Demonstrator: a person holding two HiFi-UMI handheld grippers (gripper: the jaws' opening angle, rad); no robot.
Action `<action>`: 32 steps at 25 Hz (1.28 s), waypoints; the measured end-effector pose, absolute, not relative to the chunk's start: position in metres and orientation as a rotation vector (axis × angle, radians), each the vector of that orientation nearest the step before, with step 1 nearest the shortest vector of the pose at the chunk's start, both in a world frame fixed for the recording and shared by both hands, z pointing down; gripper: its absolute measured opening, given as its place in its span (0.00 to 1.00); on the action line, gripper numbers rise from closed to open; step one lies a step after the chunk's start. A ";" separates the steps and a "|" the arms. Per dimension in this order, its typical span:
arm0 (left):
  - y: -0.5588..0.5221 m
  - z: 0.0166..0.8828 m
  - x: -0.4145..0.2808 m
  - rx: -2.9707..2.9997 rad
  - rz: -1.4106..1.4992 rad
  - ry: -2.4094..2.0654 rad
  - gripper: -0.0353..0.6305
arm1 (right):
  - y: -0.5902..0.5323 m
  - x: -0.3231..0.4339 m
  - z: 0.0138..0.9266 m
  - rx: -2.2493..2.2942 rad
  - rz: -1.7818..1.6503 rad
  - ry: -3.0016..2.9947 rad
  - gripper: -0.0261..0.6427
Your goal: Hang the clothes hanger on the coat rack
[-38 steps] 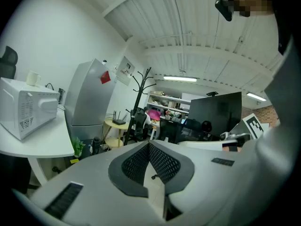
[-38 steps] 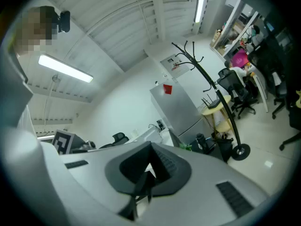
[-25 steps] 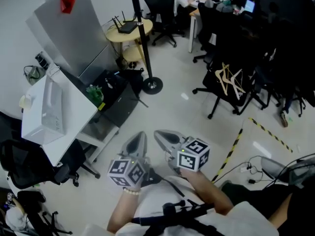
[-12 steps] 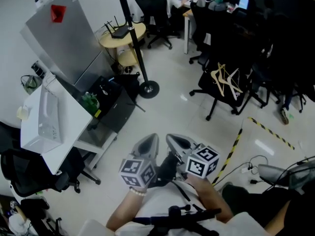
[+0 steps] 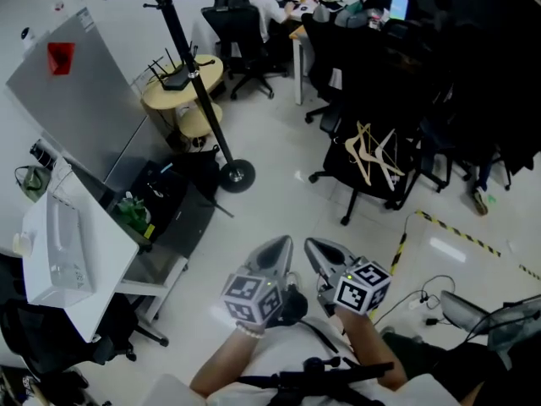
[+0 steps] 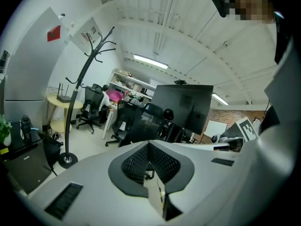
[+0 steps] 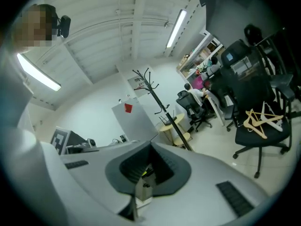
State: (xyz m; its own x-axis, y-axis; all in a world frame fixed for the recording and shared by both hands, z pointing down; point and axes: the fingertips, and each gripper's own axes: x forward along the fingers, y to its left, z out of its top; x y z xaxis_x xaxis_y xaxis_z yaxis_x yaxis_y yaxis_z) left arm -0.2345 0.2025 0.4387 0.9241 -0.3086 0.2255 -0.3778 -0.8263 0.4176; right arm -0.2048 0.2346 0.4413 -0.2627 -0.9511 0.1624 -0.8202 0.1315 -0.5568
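Observation:
Cream wooden clothes hangers point(image 5: 372, 153) lie in a heap on the seat of a black office chair point(image 5: 365, 180); they also show in the right gripper view as hangers point(image 7: 263, 119). The black coat rack point(image 5: 199, 87) stands on its round base point(image 5: 237, 176) at the left, its hooks bare; the rack point(image 6: 77, 86) is in the left gripper view and the rack point(image 7: 162, 107) in the right gripper view. My left gripper point(image 5: 283, 244) and right gripper point(image 5: 314, 247) are held side by side, low and well short of both. Both are shut and hold nothing.
A round yellow table point(image 5: 161, 100) with a router stands behind the rack. A grey panel point(image 5: 76, 100) and a white desk point(image 5: 93, 252) line the left. More black chairs point(image 5: 241, 24) and desks crowd the back right. Striped floor tape point(image 5: 397, 248) and cables point(image 5: 427, 293) lie at right.
Both grippers have travelled forward together, still shut. The coat rack and the chair with the hangers have shifted left and lower in the head view.

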 end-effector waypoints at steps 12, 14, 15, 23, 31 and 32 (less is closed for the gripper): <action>0.102 0.453 -0.142 2.601 0.315 -0.401 0.05 | 0.138 -0.108 0.432 -1.846 -0.805 2.085 0.05; 0.090 0.458 -0.134 2.603 0.338 -0.392 0.05 | 0.128 -0.098 0.433 -1.844 -0.790 2.060 0.07; 0.087 0.460 -0.127 2.605 0.347 -0.378 0.05 | 0.127 -0.091 0.436 -1.849 -0.789 2.044 0.08; 0.098 0.482 -0.045 2.592 0.388 -0.226 0.05 | 0.147 -0.006 0.452 -1.981 -0.781 1.897 0.08; 0.103 0.492 0.066 2.601 0.422 -0.199 0.05 | 0.140 0.109 0.476 -2.070 -0.817 1.875 0.09; 0.100 0.492 0.079 2.604 0.426 -0.209 0.05 | 0.138 0.122 0.479 -2.078 -0.833 1.877 0.11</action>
State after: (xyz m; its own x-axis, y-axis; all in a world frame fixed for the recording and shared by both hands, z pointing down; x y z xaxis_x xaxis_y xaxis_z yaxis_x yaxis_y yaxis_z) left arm 0.0792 0.1002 0.4923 0.9395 -0.0695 0.3353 -0.2224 -0.8685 0.4431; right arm 0.1219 0.1379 0.4790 0.0238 -0.9652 0.2605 -0.8408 -0.1603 -0.5171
